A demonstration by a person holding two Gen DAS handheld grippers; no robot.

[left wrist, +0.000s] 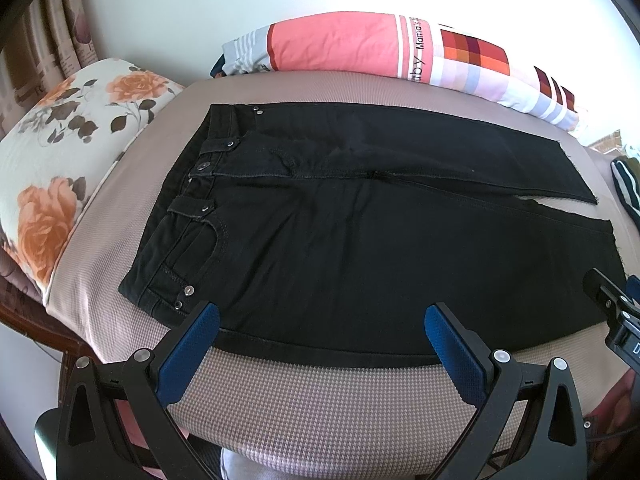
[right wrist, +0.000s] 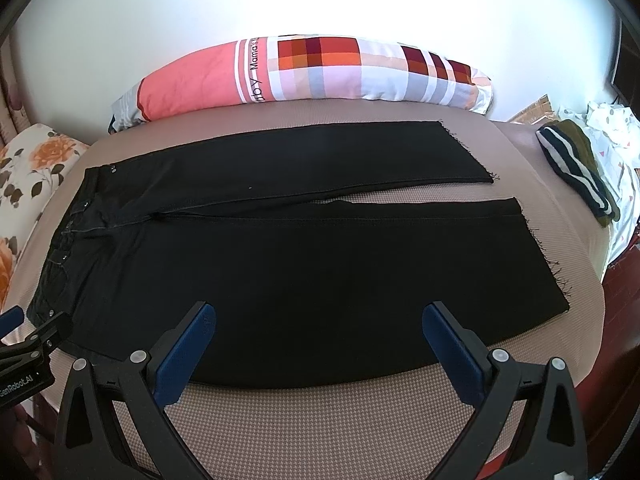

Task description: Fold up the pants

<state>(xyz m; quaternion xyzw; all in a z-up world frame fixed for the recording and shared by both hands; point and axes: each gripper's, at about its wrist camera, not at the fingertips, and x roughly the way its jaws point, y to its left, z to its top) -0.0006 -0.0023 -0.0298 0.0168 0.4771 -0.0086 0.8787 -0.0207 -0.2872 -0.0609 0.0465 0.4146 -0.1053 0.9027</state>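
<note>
Black pants (left wrist: 340, 232) lie flat and unfolded on the bed, waistband to the left, both legs running right with frayed hems; they also show in the right wrist view (right wrist: 320, 264). My left gripper (left wrist: 322, 314) is open and empty, hovering over the near edge of the pants close to the waist. My right gripper (right wrist: 320, 312) is open and empty over the near edge of the near leg. Each gripper shows at the edge of the other's view, the right gripper (left wrist: 616, 312) and the left gripper (right wrist: 36, 336).
The bed has a beige checked cover (left wrist: 332, 408). A long pink and plaid pillow (right wrist: 304, 72) lies along the far side. A floral pillow (left wrist: 68, 152) sits left. A folded striped green garment (right wrist: 576, 168) lies at the right edge.
</note>
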